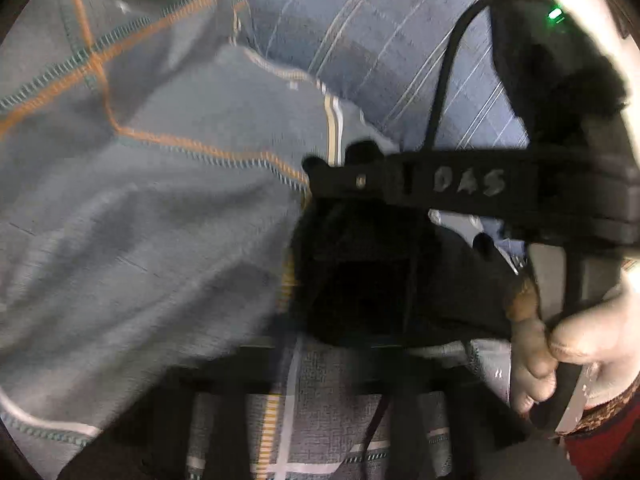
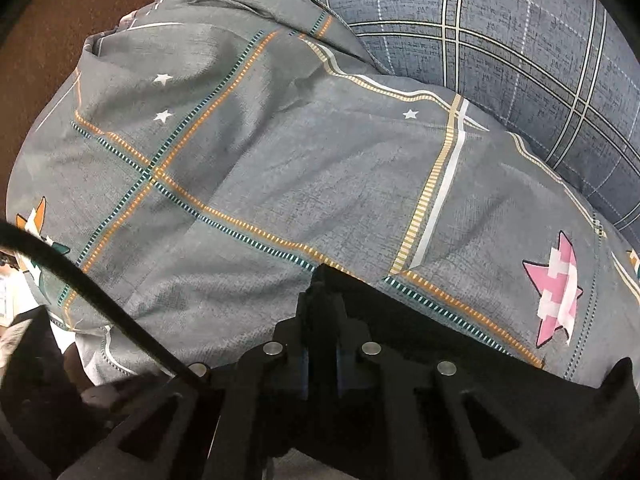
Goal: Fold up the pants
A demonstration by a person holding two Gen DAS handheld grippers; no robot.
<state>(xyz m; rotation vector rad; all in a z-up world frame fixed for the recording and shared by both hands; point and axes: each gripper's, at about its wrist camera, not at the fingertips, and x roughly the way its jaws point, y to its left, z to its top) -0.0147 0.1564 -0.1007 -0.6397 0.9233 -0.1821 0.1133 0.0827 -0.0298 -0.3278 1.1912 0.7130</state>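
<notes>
Black pants [image 2: 460,320] hang from my right gripper [image 2: 322,292], whose fingers are pressed together on a fold of the dark fabric; the cloth spreads down to the right over the bedding. In the left wrist view the same dark pants [image 1: 360,280] bunch in the middle, with the other gripper [image 1: 332,168], marked "DAS", crossing the frame from the right and a hand [image 1: 560,348] on its handle. My left gripper's own fingers are dark and blurred at the bottom of that view, and their state is not readable.
A grey quilt [image 2: 260,180] with orange and teal stitch lines and stars covers the bed. A blue plaid pillow [image 2: 500,32] lies at the back right. Brown floor [image 2: 60,20] shows at the left. A black cable [image 2: 100,300] crosses the lower left.
</notes>
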